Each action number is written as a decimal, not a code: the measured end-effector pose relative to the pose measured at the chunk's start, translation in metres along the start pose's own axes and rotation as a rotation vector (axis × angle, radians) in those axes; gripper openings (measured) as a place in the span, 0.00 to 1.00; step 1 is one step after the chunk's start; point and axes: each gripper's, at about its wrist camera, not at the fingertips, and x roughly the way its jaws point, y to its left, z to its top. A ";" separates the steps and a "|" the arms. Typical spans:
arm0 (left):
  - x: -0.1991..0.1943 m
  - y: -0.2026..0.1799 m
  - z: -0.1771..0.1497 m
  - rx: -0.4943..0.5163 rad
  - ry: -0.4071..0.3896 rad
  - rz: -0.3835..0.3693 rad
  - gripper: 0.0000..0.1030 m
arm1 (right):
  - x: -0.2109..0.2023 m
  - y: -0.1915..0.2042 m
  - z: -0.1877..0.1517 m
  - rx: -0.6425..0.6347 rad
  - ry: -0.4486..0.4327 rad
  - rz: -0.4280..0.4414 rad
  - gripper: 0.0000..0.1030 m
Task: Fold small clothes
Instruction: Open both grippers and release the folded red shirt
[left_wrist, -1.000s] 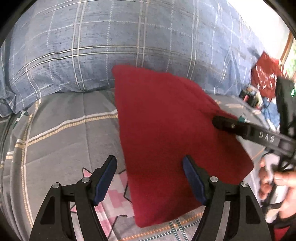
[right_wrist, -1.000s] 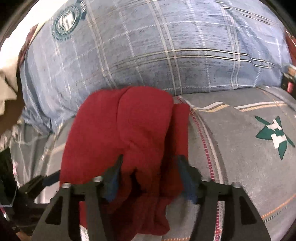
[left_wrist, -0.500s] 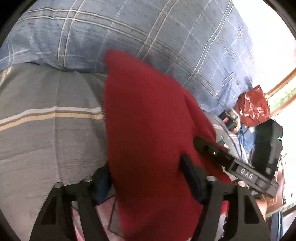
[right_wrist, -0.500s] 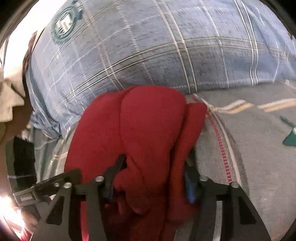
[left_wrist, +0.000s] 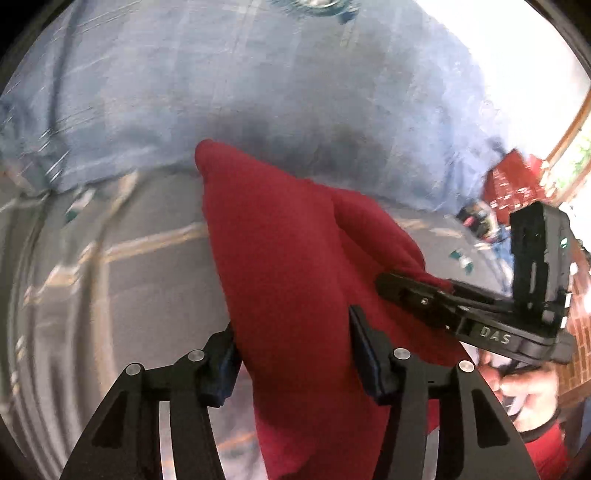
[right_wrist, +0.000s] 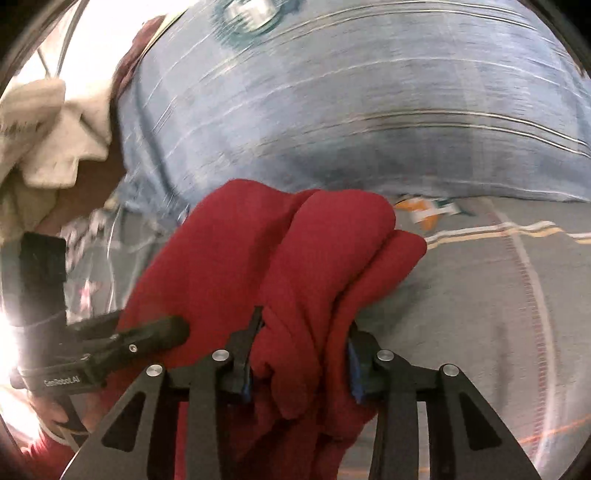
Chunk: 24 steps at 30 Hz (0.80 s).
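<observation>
A folded red cloth (left_wrist: 291, 266) is held up off the grey patterned bedspread (left_wrist: 110, 295). My left gripper (left_wrist: 293, 343) has its fingers on either side of the cloth's near end and grips it. My right gripper (right_wrist: 303, 339) is shut on a thick bunch of the same red cloth (right_wrist: 280, 251). In the left wrist view the right gripper (left_wrist: 406, 288) pinches the cloth's right edge. In the right wrist view the left gripper (right_wrist: 162, 330) pinches the left side. Both views are blurred by motion.
A large blue plaid pillow (left_wrist: 258, 92) lies behind the cloth; it also shows in the right wrist view (right_wrist: 369, 103). A red bag (left_wrist: 517, 184) and small items sit at far right. White fabric (right_wrist: 48, 122) hangs at upper left.
My left gripper closed in on the cloth's near end. Both grippers lifted the red cloth off the bedspread, and it now hangs bunched between them.
</observation>
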 end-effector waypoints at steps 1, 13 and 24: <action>0.003 0.006 -0.006 -0.012 0.018 0.020 0.52 | 0.008 0.008 -0.005 -0.011 0.029 -0.001 0.42; -0.004 0.009 -0.040 -0.033 -0.131 0.174 0.68 | -0.036 0.058 -0.030 -0.151 -0.056 -0.107 0.52; -0.006 -0.009 -0.056 0.025 -0.216 0.291 0.78 | 0.022 0.050 -0.049 -0.208 0.013 -0.197 0.29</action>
